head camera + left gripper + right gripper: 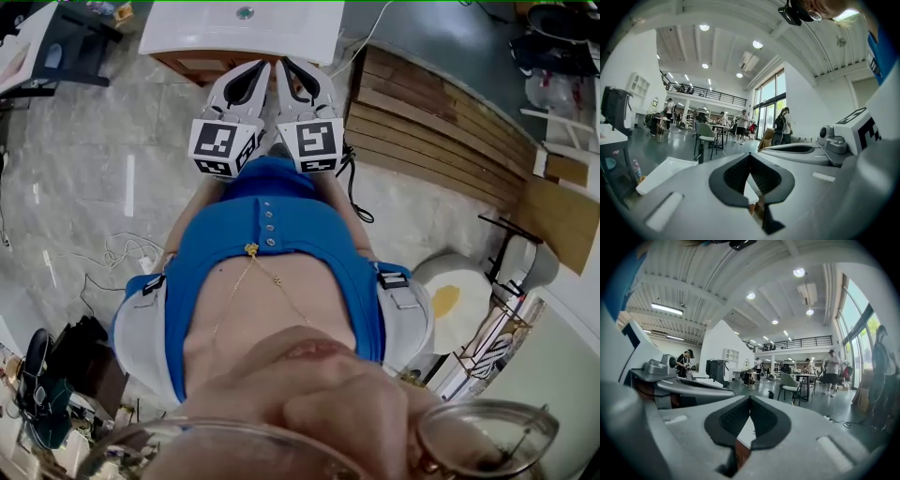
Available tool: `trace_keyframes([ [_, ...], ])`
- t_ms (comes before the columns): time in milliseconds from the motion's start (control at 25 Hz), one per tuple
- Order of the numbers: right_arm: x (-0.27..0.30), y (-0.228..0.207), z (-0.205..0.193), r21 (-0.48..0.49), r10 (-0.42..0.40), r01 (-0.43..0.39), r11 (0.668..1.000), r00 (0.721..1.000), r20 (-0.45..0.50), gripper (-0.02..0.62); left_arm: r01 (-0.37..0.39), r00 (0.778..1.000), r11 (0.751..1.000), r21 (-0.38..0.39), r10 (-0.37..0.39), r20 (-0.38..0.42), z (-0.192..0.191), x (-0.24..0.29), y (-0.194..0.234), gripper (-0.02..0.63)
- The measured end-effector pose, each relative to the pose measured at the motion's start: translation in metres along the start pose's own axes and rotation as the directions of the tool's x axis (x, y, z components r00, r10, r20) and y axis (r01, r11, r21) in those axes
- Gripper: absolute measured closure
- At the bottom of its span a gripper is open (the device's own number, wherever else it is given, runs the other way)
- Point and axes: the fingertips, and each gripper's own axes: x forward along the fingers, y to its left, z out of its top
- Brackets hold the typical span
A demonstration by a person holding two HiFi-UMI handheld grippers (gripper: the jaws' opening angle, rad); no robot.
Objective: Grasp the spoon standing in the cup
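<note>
No cup or spoon shows clearly in any view. A small round thing (245,12) lies on the white table (197,33) ahead; I cannot tell what it is. Both grippers are held side by side at waist height, pointing toward that table. The left gripper (251,75) is shut with nothing between its jaws, and its dark pads (761,176) meet at the tip. The right gripper (298,75) is shut and empty too, pads (764,420) pressed together. Each gripper view catches the other gripper alongside: the right gripper (801,149) and the left gripper (684,385).
A person's blue top (272,244) fills the middle of the head view. Wooden planks (441,141) lie on the floor at right, cables (122,253) at left. Chairs and tables (710,133) and several people stand far off in the hall.
</note>
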Motion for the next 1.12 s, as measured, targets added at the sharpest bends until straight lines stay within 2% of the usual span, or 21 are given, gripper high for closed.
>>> trace_keyframes([
  [600,0.012,-0.053,-0.013,0.003,0.036,-0.036,0.999,0.999,-0.013,0.594,-0.041,0.999,0.999,0.004,0.041,-0.005,-0.006,0.054,-0.009,0.606],
  [920,0.022,-0.053,-0.018,0.019,0.031,-0.031,0.999,0.999,-0.029,0.594,-0.023,0.999,1.000,0.005,0.024,-0.023,-0.009,0.061,-0.003,0.606],
  [1120,0.030,-0.062,-0.020,0.028,-0.013,0.014,0.999,0.999,-0.043,0.594,0.020,0.999,1.000,-0.002,-0.020,-0.038,-0.010,0.074,0.002,0.606],
])
